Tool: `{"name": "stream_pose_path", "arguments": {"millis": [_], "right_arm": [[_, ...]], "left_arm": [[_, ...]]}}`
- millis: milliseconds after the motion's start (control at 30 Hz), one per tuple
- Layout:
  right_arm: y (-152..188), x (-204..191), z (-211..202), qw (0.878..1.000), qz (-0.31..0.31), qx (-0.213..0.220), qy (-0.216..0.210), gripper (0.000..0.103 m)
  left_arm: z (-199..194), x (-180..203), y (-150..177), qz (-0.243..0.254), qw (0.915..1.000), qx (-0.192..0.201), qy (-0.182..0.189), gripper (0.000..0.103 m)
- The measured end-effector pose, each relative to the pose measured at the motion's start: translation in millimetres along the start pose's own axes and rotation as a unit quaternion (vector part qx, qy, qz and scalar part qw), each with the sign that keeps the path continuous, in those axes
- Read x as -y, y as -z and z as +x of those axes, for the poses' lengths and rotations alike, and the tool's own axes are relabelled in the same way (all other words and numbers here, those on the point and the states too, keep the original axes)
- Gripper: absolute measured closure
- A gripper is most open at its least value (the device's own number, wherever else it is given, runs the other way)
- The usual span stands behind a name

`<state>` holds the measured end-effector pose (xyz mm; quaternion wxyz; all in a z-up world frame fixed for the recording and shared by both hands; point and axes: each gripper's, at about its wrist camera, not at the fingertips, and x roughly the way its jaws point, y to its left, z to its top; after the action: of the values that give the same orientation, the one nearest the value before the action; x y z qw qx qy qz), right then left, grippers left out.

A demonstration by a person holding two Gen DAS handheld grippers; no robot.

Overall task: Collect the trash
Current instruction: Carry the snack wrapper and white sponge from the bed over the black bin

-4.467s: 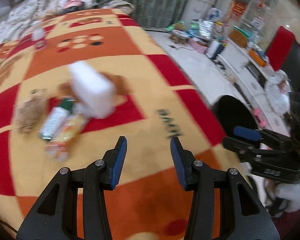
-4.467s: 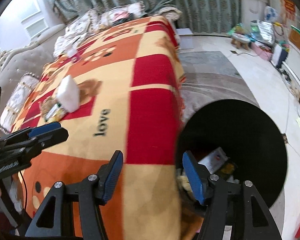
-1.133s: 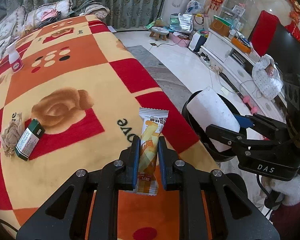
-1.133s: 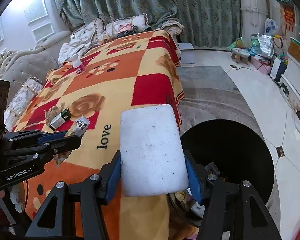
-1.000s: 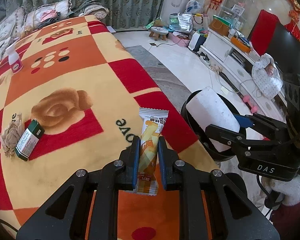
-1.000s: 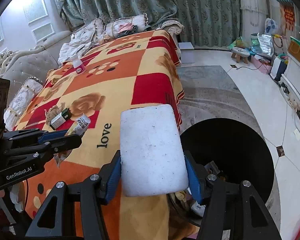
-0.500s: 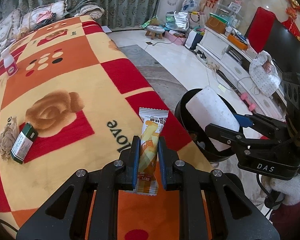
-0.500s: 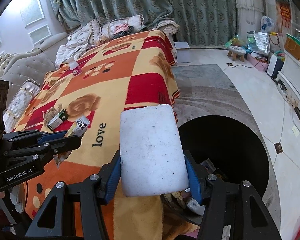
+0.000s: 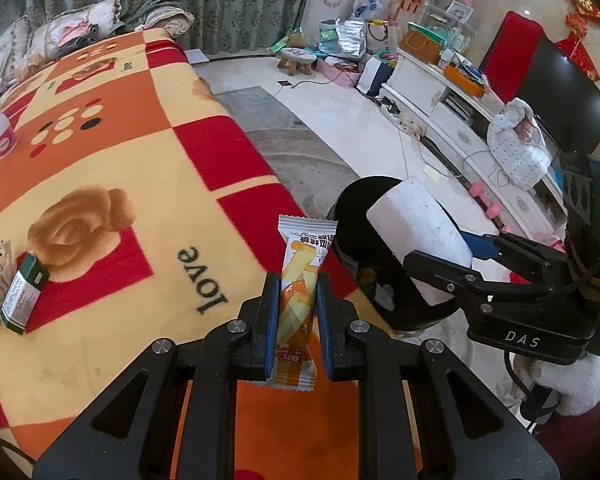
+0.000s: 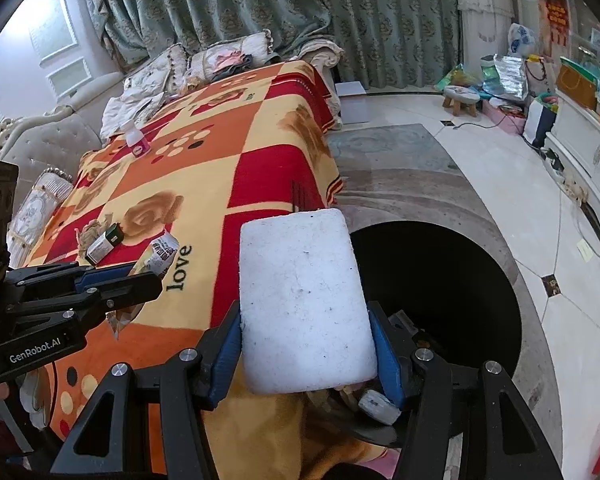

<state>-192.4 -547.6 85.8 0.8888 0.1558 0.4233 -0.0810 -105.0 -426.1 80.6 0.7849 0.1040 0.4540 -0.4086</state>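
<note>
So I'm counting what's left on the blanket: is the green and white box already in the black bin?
No, the green and white box lies on the blanket, well away from the black bin.

Right gripper (image 10: 306,354) clamps white foam block (image 10: 304,300) between blue pads; block sits over edge of blanket (image 10: 204,184), beside black bin (image 10: 452,280) on floor; scraps visible inside bin; left gripper (image 10: 112,280) at left edge pinches wrapper (image 10: 162,254); green box (image 10: 104,242) and small bottle (image 10: 137,141) lie on blanket.

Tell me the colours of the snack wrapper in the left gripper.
The snack wrapper is orange and yellow with a white top, seen best in the left wrist view.
</note>
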Motion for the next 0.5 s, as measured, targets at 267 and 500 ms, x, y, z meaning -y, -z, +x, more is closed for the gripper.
{"name": "stream_pose_path", "arguments": {"millis": [267, 500], "right_arm": [[5, 19, -6, 1.000, 0.016, 0.001, 0.011, 0.047], [11, 39, -9, 0.999, 0.036, -0.001, 0.021, 0.047]], "left_arm": [[10, 20, -7, 0.008, 0.9998, -0.004, 0.016, 0.088], [19, 35, -16, 0.011, 0.9992, -0.007, 0.037, 0.088]]}}
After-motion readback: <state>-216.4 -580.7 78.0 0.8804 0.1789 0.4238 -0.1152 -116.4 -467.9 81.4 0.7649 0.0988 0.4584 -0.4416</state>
